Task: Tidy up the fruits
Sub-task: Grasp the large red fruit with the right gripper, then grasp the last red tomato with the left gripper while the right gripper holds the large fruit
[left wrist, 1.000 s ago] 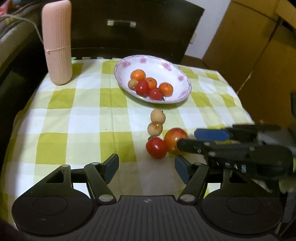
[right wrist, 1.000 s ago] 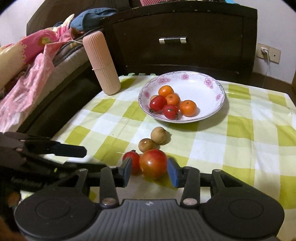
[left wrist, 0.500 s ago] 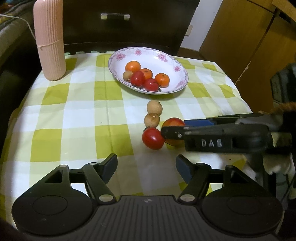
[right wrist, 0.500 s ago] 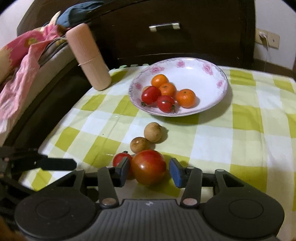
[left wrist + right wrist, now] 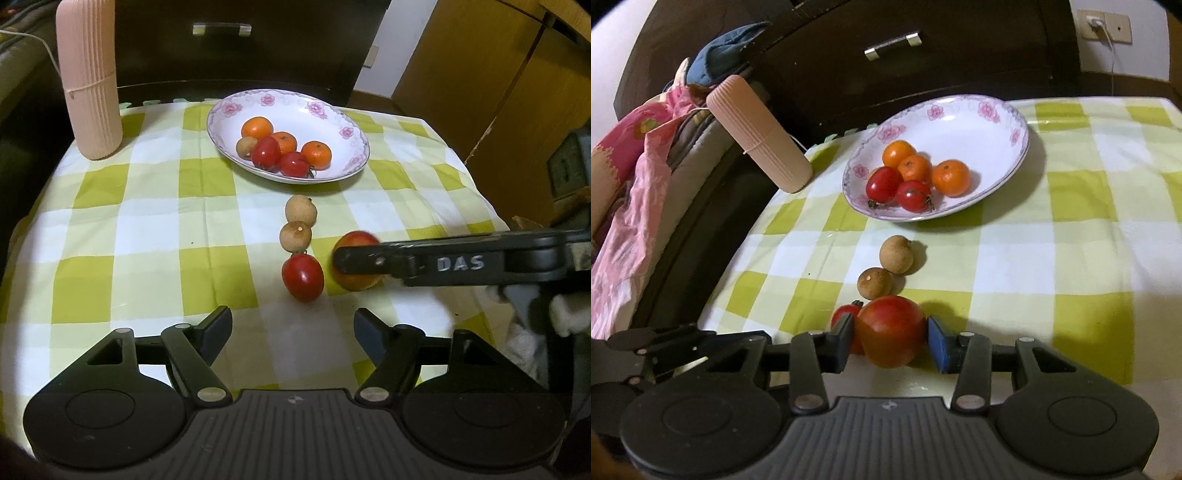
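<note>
Right gripper (image 5: 891, 338) closing around the large red-orange tomato (image 5: 891, 330), pads at both flanks, the fruit low on the green-checked tablecloth (image 5: 1071, 266); whether the pads press yet, hard to tell, though they look to be in contact. Left gripper (image 5: 291, 328) spreading wider, empty, hovering short of the cherry tomato (image 5: 303, 272).

Flowered plate (image 5: 354, 122) at the far side of the cloth, already holding three mandarins, two cherry tomatoes and one longan. Two more longans (image 5: 301, 210) lying loose in a line between plate and cherry tomato.

Risks, as judged from here:

- Grip set low and near the front of a round, smooth fruit: likely to squirt forward out of the pads on lift, then roll into the longans or off the cloth.
- Too firm a squeeze: bruised or split skin.
- Left pad of the right gripper just beside the cherry tomato: a nudge on lifting could send it rolling towards the near edge.
- Both grippers crowded round the same cluster: a knock between them possible if the left one advances now.
- Plate already stacked near its front rim: a dropped tomato could scatter what lies there.
</note>
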Demonstrator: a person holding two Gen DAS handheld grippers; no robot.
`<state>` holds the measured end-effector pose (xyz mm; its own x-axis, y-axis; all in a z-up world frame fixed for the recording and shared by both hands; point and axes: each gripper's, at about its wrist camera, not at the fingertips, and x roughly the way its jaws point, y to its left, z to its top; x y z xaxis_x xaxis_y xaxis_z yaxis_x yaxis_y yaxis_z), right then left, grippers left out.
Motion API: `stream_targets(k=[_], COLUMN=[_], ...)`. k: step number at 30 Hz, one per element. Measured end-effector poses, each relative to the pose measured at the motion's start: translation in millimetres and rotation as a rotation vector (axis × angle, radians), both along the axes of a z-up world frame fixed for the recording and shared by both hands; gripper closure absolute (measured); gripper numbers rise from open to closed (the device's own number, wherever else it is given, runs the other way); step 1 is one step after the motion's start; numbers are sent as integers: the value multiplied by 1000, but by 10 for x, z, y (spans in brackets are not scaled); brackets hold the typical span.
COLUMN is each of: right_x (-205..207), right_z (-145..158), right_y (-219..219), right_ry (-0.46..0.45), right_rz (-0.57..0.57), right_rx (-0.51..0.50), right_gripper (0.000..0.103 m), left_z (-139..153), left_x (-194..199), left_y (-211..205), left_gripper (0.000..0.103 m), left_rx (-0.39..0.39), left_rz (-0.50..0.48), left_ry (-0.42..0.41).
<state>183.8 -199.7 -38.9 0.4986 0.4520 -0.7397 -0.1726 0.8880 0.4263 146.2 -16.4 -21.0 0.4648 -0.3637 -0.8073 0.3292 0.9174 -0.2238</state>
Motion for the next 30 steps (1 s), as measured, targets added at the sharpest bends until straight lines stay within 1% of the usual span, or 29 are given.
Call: stream_targets(k=[3, 5, 10, 16, 19, 22, 25, 26, 27, 30], right_x=[-60, -81, -96, -136, -138, -145, -150, -151, -149, -148], right_z=[68, 79, 38, 83, 121, 152, 169, 172, 172, 177], right_y=[-70, -120, -200, -280, -357, -426, -481, -492, -501, -502], right_ry=[-30, -35, -8, -14, -19, -23, -27, -28, -29, -30], right_rz=[-14, -33, -50, -70, -99, -120, -136, -139, -141, -144], right_rx=[-38, -62, -45, -41, -38, -34, -29, -29, -29, -29], right_gripper=[54, 54, 54, 54, 54, 54, 54, 54, 54, 54], left_z=[-31, -56, -127, -205, -251, -260, -257, -255, -253, -246], left_x=[4, 17, 62, 180, 236, 241, 222, 211, 197, 179], left_y=[-27, -66, -231, -354, -408, -459, -481, -484, -482, -463], left_gripper=[25, 25, 27, 34, 41, 50, 57, 63, 65, 65], left_rx=[0, 1, 40, 60, 76, 108, 120, 129, 135, 125], left_rz=[-2, 0, -5, 7, 15, 14, 8, 3, -1, -3], left_ry=[-7, -16, -57, -61, -56, -76, -85, -87, -87, -79])
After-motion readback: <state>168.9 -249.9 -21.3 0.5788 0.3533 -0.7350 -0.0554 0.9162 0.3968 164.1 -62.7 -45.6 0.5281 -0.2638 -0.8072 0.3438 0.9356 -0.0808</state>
